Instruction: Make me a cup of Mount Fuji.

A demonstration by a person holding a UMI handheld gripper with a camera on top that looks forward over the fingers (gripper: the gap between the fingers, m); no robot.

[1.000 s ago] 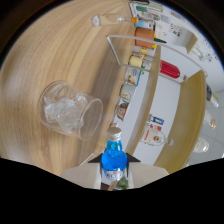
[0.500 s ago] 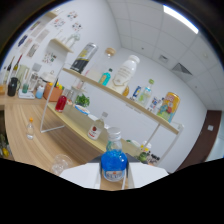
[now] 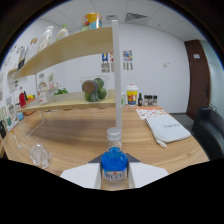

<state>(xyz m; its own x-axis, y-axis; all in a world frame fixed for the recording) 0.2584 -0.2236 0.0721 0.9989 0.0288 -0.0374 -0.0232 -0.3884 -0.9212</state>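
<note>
Clearly, the hand-held gripper was closed on the blue bottle, carried above the tabletop, and a careless swing could have knocked over the glass at near left.

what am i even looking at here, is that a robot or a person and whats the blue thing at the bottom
No robot arm: a person carries a hand-held gripper with two fingers, and the camera rides on it, looking forward along them. That wide lens bends the room. The blue thing is a small bottle of blue liquid, held between the fingers. Beyond it lies a wooden table with a clear glass, a folded cloth and shelves carrying jars and fruit.
</note>
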